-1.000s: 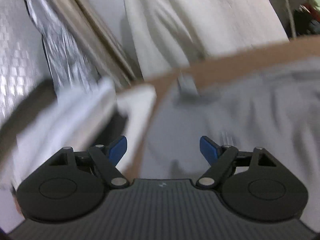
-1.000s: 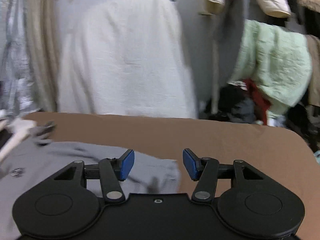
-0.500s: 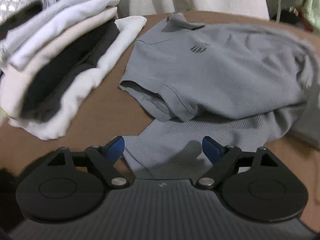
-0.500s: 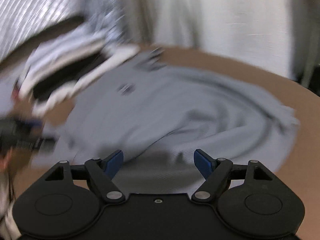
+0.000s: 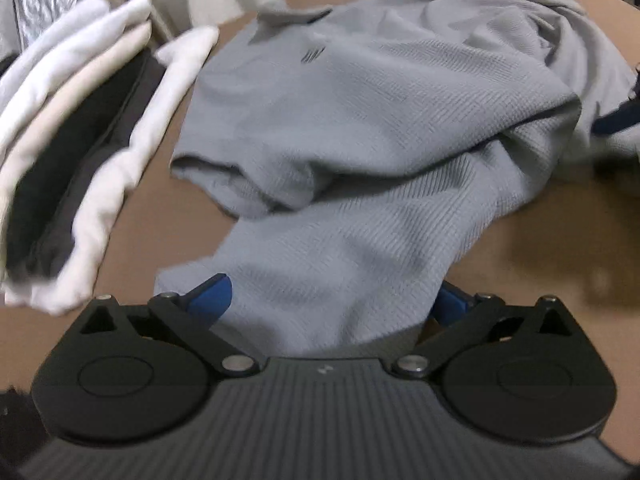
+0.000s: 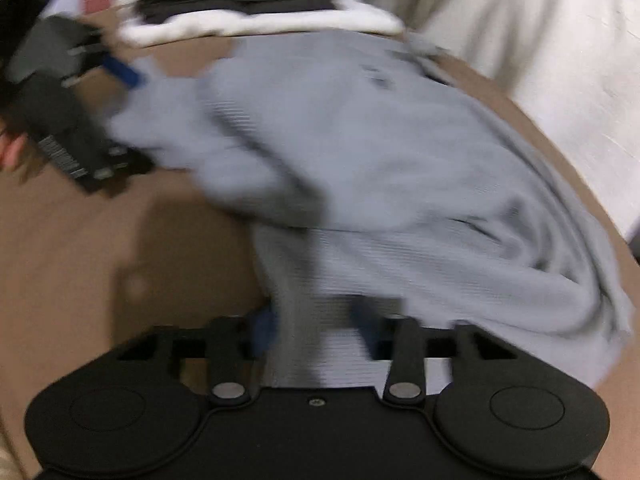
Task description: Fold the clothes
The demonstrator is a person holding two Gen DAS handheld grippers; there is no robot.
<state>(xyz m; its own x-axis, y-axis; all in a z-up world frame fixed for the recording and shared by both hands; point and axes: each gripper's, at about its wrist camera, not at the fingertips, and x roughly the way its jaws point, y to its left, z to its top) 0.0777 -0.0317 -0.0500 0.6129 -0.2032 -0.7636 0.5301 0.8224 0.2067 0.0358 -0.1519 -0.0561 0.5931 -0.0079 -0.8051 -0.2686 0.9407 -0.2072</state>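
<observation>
On a brown table top (image 5: 168, 224), a crumpled grey polo shirt (image 5: 360, 120) is seen spread from the centre toward 2 o'clock in the left wrist view, its collar at 12 o'clock and a small dark chest logo (image 5: 313, 55) just below it. A lower fold of the shirt is draped between the blue fingers of the left gripper (image 5: 332, 304), whose jaws are set wide on either side of the cloth, not closed on it. At 9 to 10 o'clock a stack of folded clothes (image 5: 80, 128) in white, cream and black is shown lying just beside the shirt's sleeve.

In the blurred right wrist view, the shirt's hem is seen running between the blue fingers of the right gripper (image 6: 316, 328), held at a middling width; whether the cloth is pinched cannot be told. The left gripper appears there at 10 o'clock, against the shirt's edge, with the stack at 12 o'clock. Pale fabric (image 6: 540, 40) is visible hanging behind the table at 1 o'clock.
</observation>
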